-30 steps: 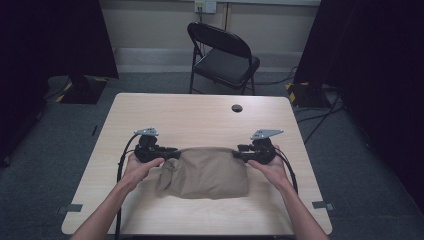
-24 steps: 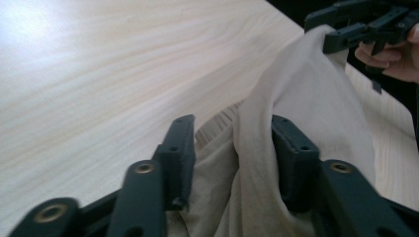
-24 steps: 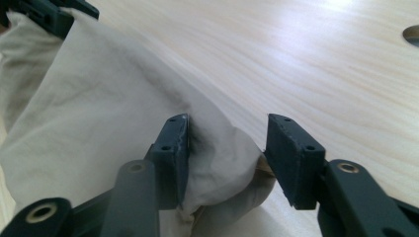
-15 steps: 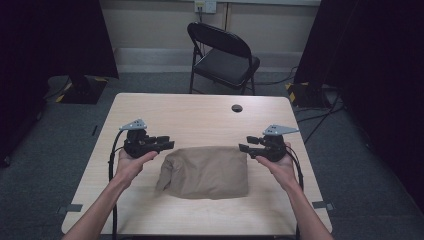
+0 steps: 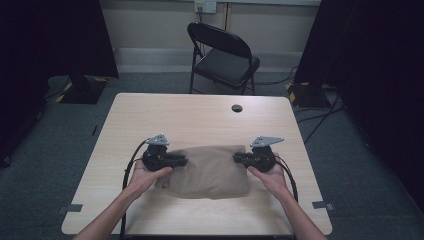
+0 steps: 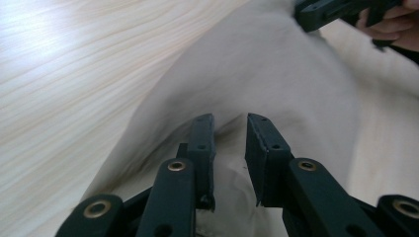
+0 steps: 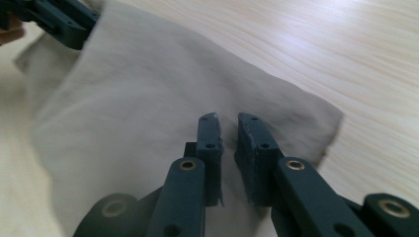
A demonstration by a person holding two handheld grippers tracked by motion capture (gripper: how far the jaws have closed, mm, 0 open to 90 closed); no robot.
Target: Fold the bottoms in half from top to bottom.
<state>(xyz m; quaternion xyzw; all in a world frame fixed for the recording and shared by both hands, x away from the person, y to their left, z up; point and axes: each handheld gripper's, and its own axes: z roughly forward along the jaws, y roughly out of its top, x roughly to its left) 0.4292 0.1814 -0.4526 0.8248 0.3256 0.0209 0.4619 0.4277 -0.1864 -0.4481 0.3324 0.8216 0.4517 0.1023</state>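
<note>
left gripper [image 5: 181,161] and right gripper [image 5: 239,158] face inward over opposite short ends of the folded tan cloth [image 5: 207,172]. its long axis runs between them. both sets of jaws stand narrowly parted, pinching nothing.

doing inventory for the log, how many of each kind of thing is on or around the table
cloth: 1
grippers: 2, the left gripper and the right gripper
table: 1
folding chair: 1
total: 5

Tan cloth [image 5: 207,170] – black tongs [image 6: 230,143] – pale wood-grain table [image 5: 200,115], black chair [image 5: 222,50]
</note>
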